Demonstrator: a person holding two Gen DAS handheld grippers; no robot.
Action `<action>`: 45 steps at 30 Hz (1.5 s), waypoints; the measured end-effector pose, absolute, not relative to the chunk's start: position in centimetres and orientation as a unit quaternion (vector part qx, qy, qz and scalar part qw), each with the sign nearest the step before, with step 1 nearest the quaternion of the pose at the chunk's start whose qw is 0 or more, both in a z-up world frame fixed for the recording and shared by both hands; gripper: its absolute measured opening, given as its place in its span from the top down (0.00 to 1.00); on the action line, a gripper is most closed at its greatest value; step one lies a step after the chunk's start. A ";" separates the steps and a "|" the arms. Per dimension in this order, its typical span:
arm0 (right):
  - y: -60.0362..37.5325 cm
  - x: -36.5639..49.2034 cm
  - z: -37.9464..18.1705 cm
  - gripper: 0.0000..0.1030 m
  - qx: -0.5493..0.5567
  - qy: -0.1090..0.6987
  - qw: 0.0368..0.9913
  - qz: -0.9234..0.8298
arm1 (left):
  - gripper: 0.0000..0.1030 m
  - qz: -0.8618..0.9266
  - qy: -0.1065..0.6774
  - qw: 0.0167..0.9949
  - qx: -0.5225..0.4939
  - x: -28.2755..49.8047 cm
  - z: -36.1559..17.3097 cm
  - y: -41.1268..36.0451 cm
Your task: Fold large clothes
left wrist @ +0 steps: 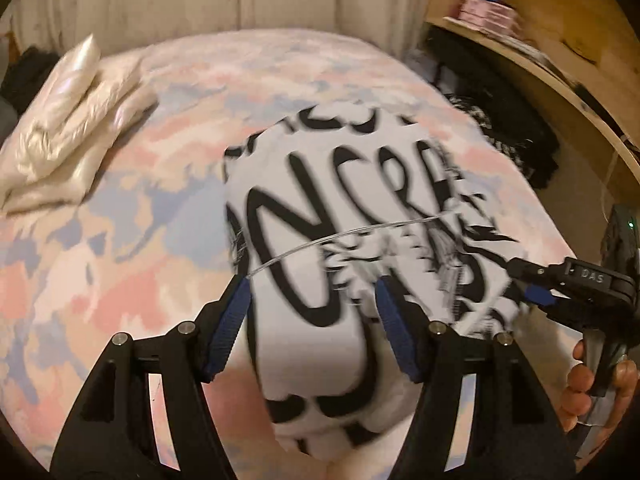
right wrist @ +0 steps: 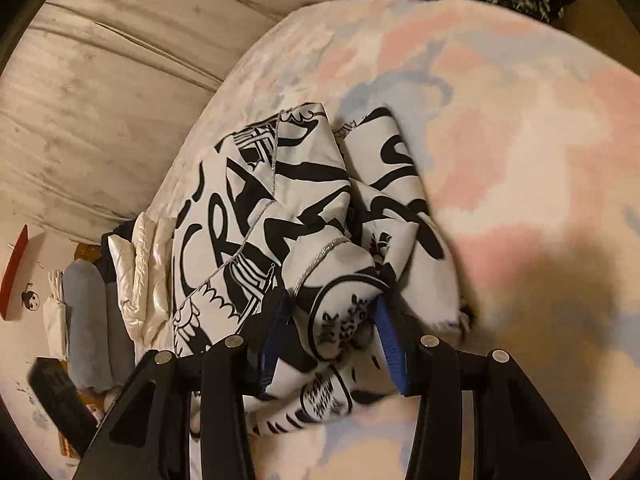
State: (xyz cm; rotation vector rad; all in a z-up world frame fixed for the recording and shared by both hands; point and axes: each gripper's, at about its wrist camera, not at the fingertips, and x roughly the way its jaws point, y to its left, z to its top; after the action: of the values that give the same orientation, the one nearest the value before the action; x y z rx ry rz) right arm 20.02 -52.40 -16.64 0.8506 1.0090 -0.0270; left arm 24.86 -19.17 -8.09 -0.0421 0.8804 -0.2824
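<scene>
Jacket point(left wrist: 340, 240): white, bold black lettering and drawings, silver zip line. Blanket point(left wrist: 120, 240): pastel pink, blue, cream blotches. Folded coat point(left wrist: 68, 120): pearly white. Gripper pads point(left wrist: 228, 332): blue; arms black.

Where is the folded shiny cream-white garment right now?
In the left wrist view the folded shiny cream-white garment lies at the bed's far left, apart from the black-and-white printed jacket.
</scene>
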 end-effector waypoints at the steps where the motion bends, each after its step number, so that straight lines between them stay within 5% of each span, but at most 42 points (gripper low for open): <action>1: -52.4 20.4 -17.0 0.56 0.398 0.469 0.789 -0.012 | 0.42 -0.137 0.432 0.891 -0.024 25.4 -8.7 -19.1; 7: -51.2 21.6 -16.5 0.77 0.347 0.448 0.824 -0.019 | 0.45 -0.143 0.441 0.886 -0.030 26.5 -10.4 -19.3; 12: -49.9 15.2 -12.8 0.80 0.309 0.394 0.865 -0.023 | 0.49 -0.148 0.427 0.892 0.005 25.7 -11.0 -21.0; 18: -50.0 13.7 -16.7 0.80 0.324 0.431 0.840 -0.052 | 0.49 -0.129 0.407 0.902 0.067 24.9 -13.0 -23.2; 22: -49.4 14.4 -16.1 0.76 0.297 0.445 0.844 -0.048 | 0.49 -0.127 0.408 0.902 0.064 24.8 -13.1 -23.2; 25: -49.1 13.8 -14.7 0.52 0.258 0.461 0.847 -0.064 | 0.49 -0.130 0.417 0.898 0.054 24.9 -12.4 -22.8; 27: -49.5 12.9 -13.4 0.45 0.233 0.455 0.855 -0.087 | 0.49 -0.136 0.420 0.896 0.041 25.2 -11.7 -22.3; 37: -49.6 18.5 -7.7 0.45 0.182 0.409 0.892 -0.069 | 0.49 -0.112 0.418 0.902 -0.005 30.6 -8.6 -20.7; 45: -45.5 31.3 -10.1 0.45 0.168 0.448 0.878 0.019 | 0.48 -0.112 0.436 0.893 0.008 36.1 -10.8 -21.8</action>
State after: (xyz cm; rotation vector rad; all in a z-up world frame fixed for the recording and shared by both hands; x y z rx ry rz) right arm 31.30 -45.47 -10.14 0.3513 0.9347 0.0390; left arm 36.08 -21.76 -10.84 0.0175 0.9036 -0.2321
